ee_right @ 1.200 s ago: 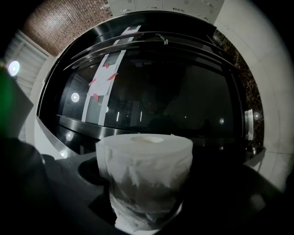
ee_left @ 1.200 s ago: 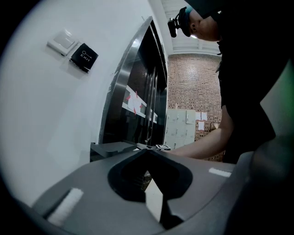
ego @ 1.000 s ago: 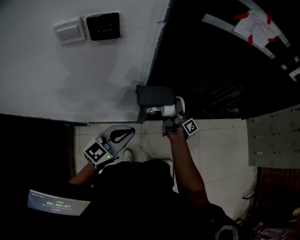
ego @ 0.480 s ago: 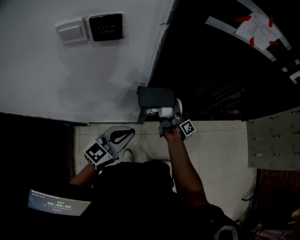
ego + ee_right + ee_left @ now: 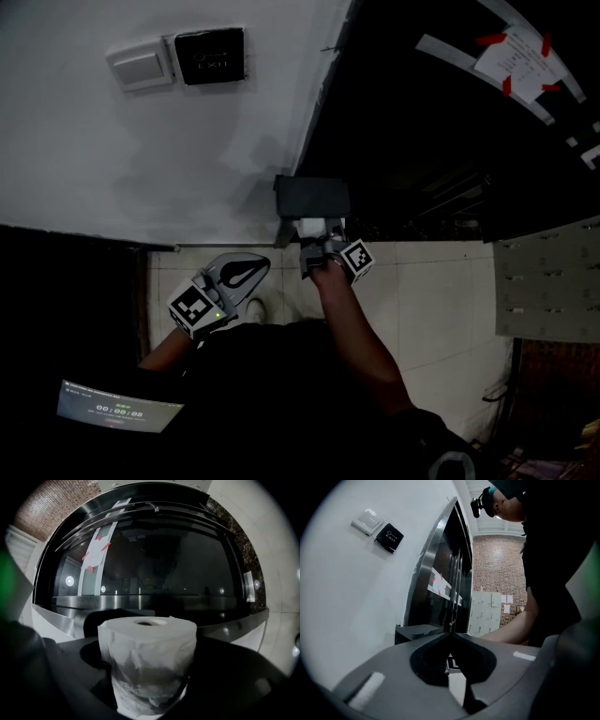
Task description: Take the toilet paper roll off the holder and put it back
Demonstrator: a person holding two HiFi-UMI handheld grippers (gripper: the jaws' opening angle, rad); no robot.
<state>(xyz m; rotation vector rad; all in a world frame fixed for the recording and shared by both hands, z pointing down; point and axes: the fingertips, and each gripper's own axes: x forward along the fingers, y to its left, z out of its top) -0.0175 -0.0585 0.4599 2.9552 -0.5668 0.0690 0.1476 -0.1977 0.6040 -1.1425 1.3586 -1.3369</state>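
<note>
Your right claw (image 5: 317, 242) holds the toilet paper roll (image 5: 147, 663) just under the holder (image 5: 312, 197), seemingly off but not back on yet; your left claw (image 5: 450, 637) is shut, empty.

Your toilet paper roll (image 5: 147, 663) is white, and the holder (image 5: 311, 197) is dark grey against a white wall (image 5: 141, 159). The cube (image 5: 354, 261) on your right gripper (image 5: 316, 236) carries black-and-white square markers. Your left gripper (image 5: 261, 262) is grey. Red tape marks the white paper notice (image 5: 514, 54).

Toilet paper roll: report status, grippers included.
Right gripper shut on toilet paper roll, just below holder. Left gripper shut, empty. Nothing seen in the way.
</note>
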